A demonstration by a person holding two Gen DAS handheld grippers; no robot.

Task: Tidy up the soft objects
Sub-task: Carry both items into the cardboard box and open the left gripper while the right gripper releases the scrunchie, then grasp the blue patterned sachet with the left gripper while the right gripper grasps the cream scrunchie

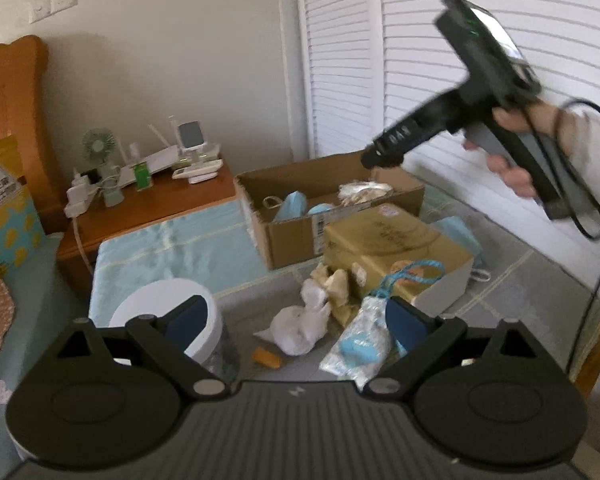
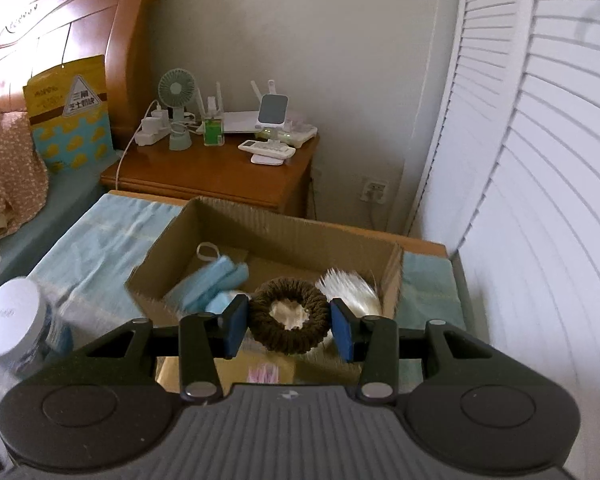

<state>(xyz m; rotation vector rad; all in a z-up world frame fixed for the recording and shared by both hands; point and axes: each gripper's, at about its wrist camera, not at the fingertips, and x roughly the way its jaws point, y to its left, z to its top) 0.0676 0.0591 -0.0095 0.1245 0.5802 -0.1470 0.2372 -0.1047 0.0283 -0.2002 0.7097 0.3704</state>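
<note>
— What's the biggest thing in front of you?

— The bed surface point(image 1: 172, 248), covered in pale blue cloth. On it, at the far side by the shuttered doors point(image 1: 480, 40), sits an open cardboard box point(image 2: 284, 232). Inside lie folded blue cloths point(image 2: 216, 280) at its left and a pale, shiny bundle point(image 2: 350, 284) at its right.

— And nearer to you?

— A closed yellowish carton point(image 1: 392, 240), just near of the open box, touching it as far as I can tell. Left of that stands a white round tub point(image 1: 168, 300) (its lid is on). Between the tub and the carton lie the loose soft pieces: a white cloth wad point(image 1: 300, 324), some cream scraps point(image 1: 336, 284), and a clear packet with a blue item inside point(image 1: 360, 340).

— Your right tool?

— My right gripper point(image 2: 290, 322) is raised over the near edge of the open box. Its blue pads point(image 2: 233, 326) are part-way closed and press the two sides of a brown scrunchie point(image 2: 288, 320), which hangs between them.

— And the left?

— My left gripper point(image 1: 296, 322) is spread wide with nothing between its fingers, hovering above the loose pieces. The small orange piece point(image 1: 266, 357) lies nearest me.
</note>
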